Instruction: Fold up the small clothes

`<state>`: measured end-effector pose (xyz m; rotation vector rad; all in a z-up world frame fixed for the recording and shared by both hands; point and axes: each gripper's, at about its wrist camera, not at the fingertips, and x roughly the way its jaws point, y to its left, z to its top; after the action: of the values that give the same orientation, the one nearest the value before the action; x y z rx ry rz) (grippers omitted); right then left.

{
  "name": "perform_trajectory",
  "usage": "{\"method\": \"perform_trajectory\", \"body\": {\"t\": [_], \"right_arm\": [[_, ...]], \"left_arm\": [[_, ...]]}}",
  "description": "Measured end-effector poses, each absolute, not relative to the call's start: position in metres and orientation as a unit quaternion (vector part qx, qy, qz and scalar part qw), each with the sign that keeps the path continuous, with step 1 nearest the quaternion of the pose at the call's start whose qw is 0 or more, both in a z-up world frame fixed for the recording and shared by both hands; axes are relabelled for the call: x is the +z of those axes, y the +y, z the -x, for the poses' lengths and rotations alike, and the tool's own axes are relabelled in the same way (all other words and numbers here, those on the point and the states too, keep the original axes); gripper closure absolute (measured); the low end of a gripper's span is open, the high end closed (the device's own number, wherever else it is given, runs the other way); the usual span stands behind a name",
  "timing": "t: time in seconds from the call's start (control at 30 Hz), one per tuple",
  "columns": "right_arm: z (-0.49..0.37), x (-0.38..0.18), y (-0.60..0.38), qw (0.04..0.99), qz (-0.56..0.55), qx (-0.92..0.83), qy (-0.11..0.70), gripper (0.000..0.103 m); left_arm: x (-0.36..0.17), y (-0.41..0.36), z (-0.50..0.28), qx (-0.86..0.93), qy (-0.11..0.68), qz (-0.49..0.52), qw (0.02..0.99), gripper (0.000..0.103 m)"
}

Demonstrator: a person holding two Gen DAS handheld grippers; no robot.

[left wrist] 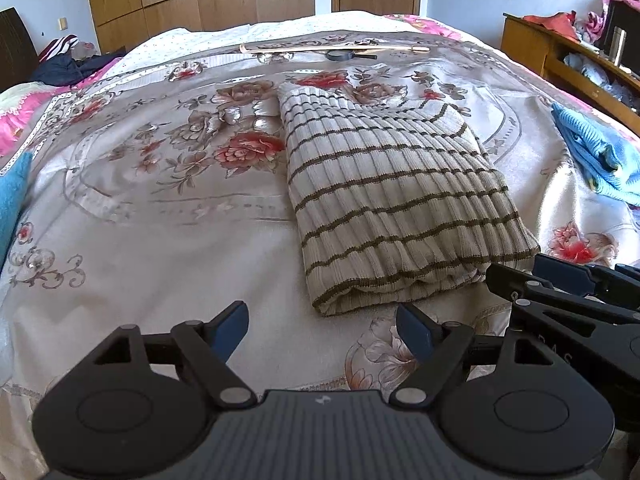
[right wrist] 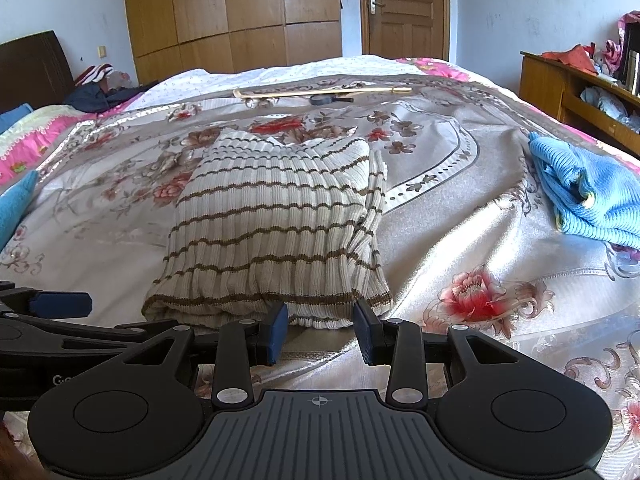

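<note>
Both tongs, left (left wrist: 322, 330) and right (right wrist: 321, 330), hover released at the near hem of the folded cream brown-striped ribbed knit top (right wrist: 272, 228) on the floral bed (right wrist: 460, 208), seemingly poised for another fold.

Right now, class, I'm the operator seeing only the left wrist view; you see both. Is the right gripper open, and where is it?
Observer: The right gripper is open with nothing between its jaws. Its fingertips sit just short of the near hem of the striped sweater.
Operator: That gripper hides the sweater's near right corner from me. What's there?
Observer: The sleeve lies folded along the sweater's right edge and appears to run down to the hem.
</note>
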<state>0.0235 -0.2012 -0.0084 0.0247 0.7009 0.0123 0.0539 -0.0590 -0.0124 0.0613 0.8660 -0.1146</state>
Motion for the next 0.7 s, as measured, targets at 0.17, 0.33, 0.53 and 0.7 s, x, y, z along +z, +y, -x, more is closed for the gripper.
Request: {"method": "perform_trajectory", "body": {"t": [0.17,0.33,0.53,0.7], "right_arm": [[-0.0231,-0.0086,-0.2003,0.940,-0.011,0.005,0.342,0.067],[-0.0229,-0.0088,-0.2000,0.939,-0.010,0.005,0.343,0.067],[-0.0232,-0.0089,-0.2003,0.939,-0.011,0.005,0.343,0.067],[-0.0224,-0.0095,-0.2001,0.939,-0.012,0.005,0.344,0.067]], "left_arm": [[-0.0125,-0.0583,-0.0534,-0.056,0.419,-0.029,0.906,0.013],[-0.0128,-0.0578,-0.0531,-0.057,0.421,-0.027,0.905,0.013],[-0.0133,-0.0576,-0.0535,-0.057,0.423,-0.025,0.904,0.013],[-0.0133,-0.0575,-0.0533,-0.057,0.423,-0.025,0.904,0.013]]}}
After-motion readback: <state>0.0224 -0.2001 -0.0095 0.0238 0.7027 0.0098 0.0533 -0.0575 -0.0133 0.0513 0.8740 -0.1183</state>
